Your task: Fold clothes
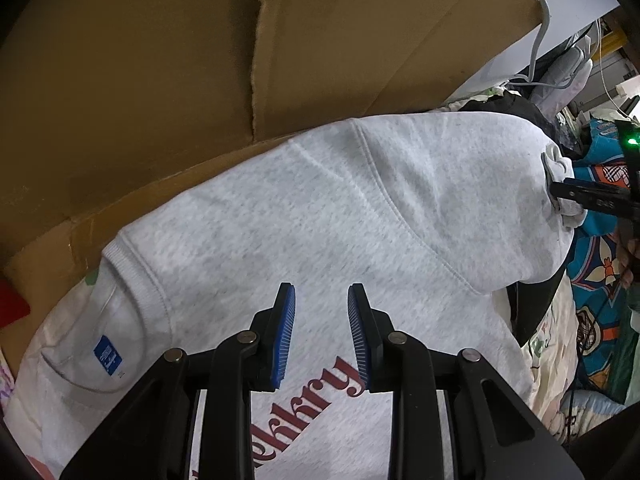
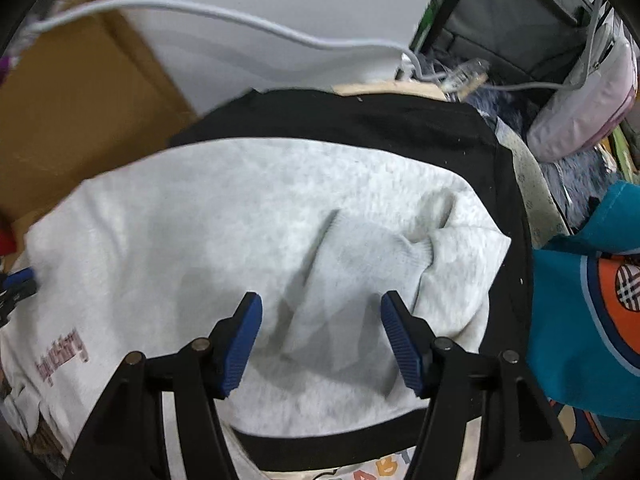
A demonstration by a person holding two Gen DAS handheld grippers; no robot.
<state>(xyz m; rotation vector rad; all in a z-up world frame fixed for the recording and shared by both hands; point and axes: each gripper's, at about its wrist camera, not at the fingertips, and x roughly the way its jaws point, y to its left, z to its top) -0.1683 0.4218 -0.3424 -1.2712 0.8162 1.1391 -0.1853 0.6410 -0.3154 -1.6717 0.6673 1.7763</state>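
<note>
The grey sweatshirt (image 1: 320, 208) lies spread over a black garment (image 2: 360, 120), beside cardboard (image 1: 160, 60); left tongs (image 1: 321, 300) hover above it, parted, empty; right tongs (image 2: 321, 312) gape wide, holding nothing.

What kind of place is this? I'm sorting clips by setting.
Probably a cluttered home room or storage corner, not a lab. A grey sweatshirt lies on piled printed bedding, flattened cardboard leans behind it, and a teal patterned cloth lies alongside.
</note>
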